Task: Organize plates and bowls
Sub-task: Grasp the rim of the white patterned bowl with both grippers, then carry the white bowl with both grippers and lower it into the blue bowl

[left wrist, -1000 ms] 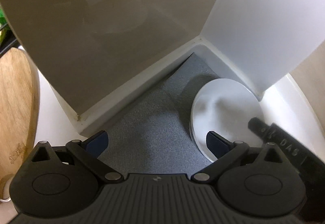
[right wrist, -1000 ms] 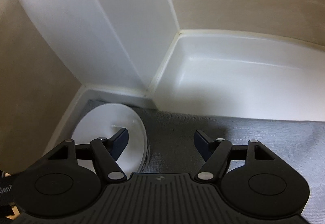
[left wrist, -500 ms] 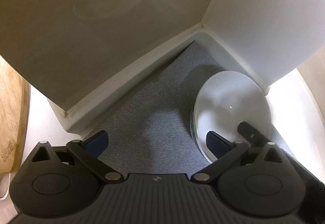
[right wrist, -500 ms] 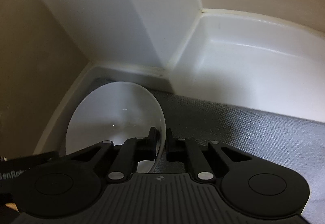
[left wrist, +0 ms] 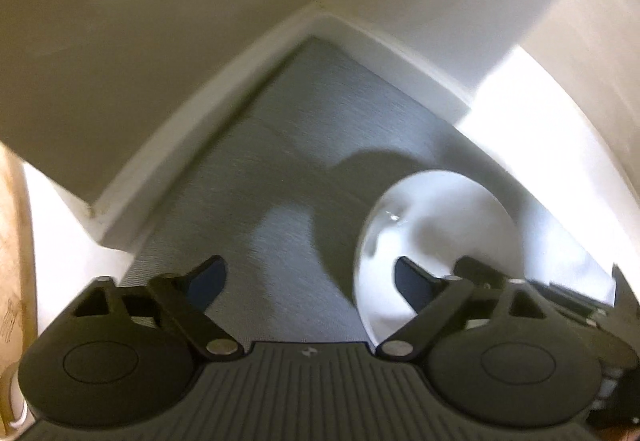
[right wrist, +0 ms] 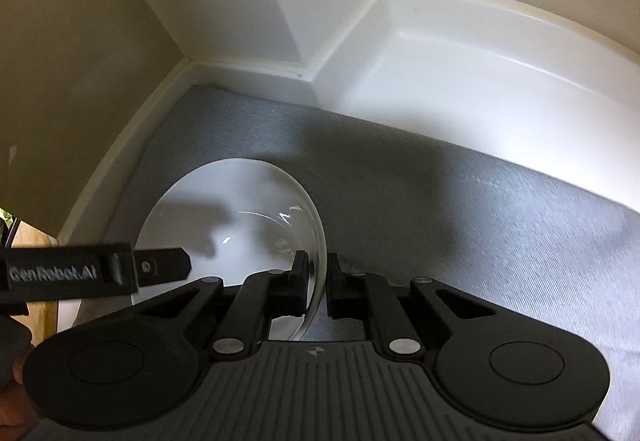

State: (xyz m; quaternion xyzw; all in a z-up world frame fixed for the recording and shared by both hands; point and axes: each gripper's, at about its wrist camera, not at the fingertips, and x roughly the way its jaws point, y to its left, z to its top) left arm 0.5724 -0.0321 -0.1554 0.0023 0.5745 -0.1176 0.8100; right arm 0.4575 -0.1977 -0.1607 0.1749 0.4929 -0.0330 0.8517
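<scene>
- Bowl [right wrist: 236, 237] sits on grey liner [right wrist: 440, 209] in the drawer's corner.
- Right gripper [right wrist: 317, 281] is clamped on the bowl's rim, likely for lifting.
- Left gripper [left wrist: 308, 277] is closing, nothing between its jaws; one finger hangs over the bowl.

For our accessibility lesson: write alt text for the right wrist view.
The right gripper is shut on the near rim of a white bowl that sits on a grey liner in a white drawer. The left gripper's finger reaches in over the bowl.

R tool [right wrist: 317, 281] clamped on bowl [right wrist: 240, 225] rim, grey mat [right wrist: 460, 221].
</scene>
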